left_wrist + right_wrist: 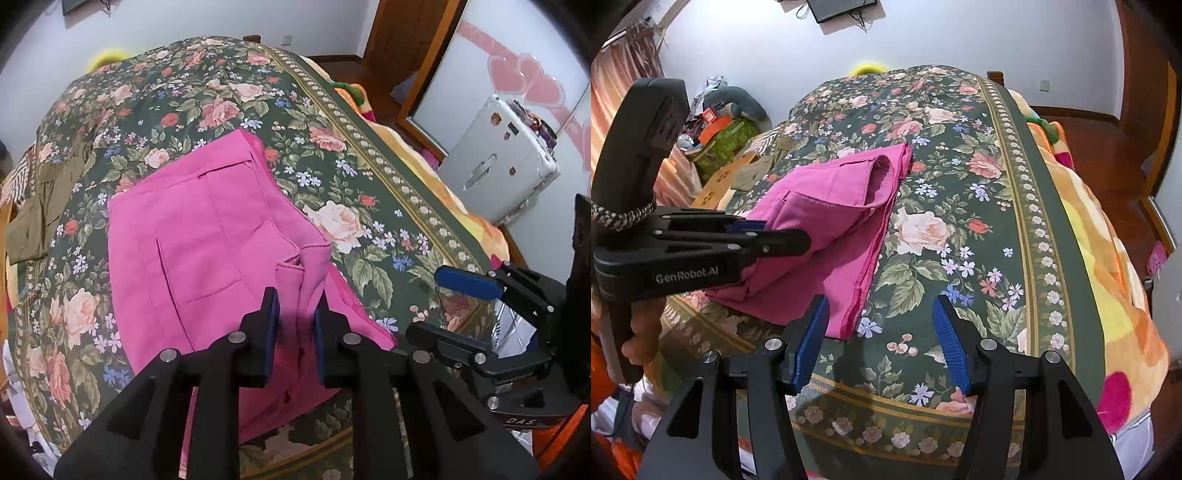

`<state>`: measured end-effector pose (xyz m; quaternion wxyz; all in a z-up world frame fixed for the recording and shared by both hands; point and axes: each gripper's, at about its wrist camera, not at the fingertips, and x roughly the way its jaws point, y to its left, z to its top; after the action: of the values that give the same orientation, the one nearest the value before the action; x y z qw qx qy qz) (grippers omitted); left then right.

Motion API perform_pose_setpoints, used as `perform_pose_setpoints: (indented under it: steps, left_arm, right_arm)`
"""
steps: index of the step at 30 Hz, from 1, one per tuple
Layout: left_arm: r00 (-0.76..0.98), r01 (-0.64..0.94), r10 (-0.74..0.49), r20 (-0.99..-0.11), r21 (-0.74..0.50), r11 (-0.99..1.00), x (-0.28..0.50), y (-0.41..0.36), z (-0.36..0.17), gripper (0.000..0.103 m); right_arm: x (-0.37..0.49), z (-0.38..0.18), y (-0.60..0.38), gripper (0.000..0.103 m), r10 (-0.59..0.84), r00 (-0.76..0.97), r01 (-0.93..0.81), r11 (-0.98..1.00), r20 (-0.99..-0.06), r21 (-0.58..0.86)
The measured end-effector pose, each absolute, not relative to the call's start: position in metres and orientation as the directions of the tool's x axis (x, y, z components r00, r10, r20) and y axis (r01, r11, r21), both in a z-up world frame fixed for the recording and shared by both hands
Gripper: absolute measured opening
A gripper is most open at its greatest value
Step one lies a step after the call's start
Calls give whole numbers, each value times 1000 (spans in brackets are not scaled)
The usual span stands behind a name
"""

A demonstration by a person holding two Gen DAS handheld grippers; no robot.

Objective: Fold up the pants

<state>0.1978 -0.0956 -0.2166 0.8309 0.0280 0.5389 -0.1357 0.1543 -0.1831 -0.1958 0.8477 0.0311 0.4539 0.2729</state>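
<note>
Pink pants (pixel 192 236) lie partly folded on a dark floral bedspread (pixel 229 96), back pocket up; they also show in the right wrist view (pixel 827 206). My left gripper (pixel 295 314) is shut on a bunched fold of the pink fabric at its near edge; seen from the side in the right wrist view (pixel 783 236), it lifts that fold a little off the bed. My right gripper (pixel 879 325) is open and empty, just right of the pants' near corner above the bedspread; it shows in the left wrist view (pixel 436 306).
An olive garment (pixel 40 199) lies at the bed's left side. An orange and yellow blanket (pixel 1108 280) hangs over the right edge. A silver case (pixel 502 166) stands by the mirrored wall. Clutter (pixel 716 125) is piled left of the bed.
</note>
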Motion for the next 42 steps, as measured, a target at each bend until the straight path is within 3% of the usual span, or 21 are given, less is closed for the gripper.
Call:
perform_pose_setpoints:
  steps: [1, 3, 5, 10, 16, 23, 31, 38, 42]
  left_arm:
    - [372, 261, -198, -907, -102, 960, 199, -96, -217, 29]
    - [358, 245, -197, -913, -112, 963, 199, -92, -215, 60]
    - [368, 229, -217, -904, -138, 964, 199, -85, -210, 67]
    - [422, 196, -233, -876, -163, 967, 203, -53, -184, 67]
    - [476, 129, -115, -872, -60, 990, 237, -6, -172, 75]
    - [446, 103, 31, -894, 86, 991, 297, 33, -200, 76]
    - [353, 215, -18, -935, 63, 975, 349, 28, -250, 76]
    - [373, 315, 83, -924, 210, 926, 345, 22, -279, 79]
    - [358, 307, 89, -929, 207, 929, 333, 35, -278, 80]
  right_arm:
    - [154, -196, -183, 54, 490, 442, -433, 850, -752, 299]
    - [151, -194, -183, 54, 488, 448, -432, 852, -749, 296]
    - [150, -190, -182, 54, 488, 456, -434, 852, -744, 292]
    - [149, -181, -175, 55, 477, 477, -447, 855, -738, 264]
    - [155, -179, -166, 56, 486, 478, -430, 856, -731, 288]
    - [162, -178, -152, 57, 508, 473, -404, 851, -720, 336]
    - [178, -205, -125, 57, 467, 429, -408, 864, -773, 295]
    - [195, -220, -129, 58, 467, 386, -439, 851, -796, 287]
    - [204, -222, -132, 58, 458, 376, -467, 844, -805, 262]
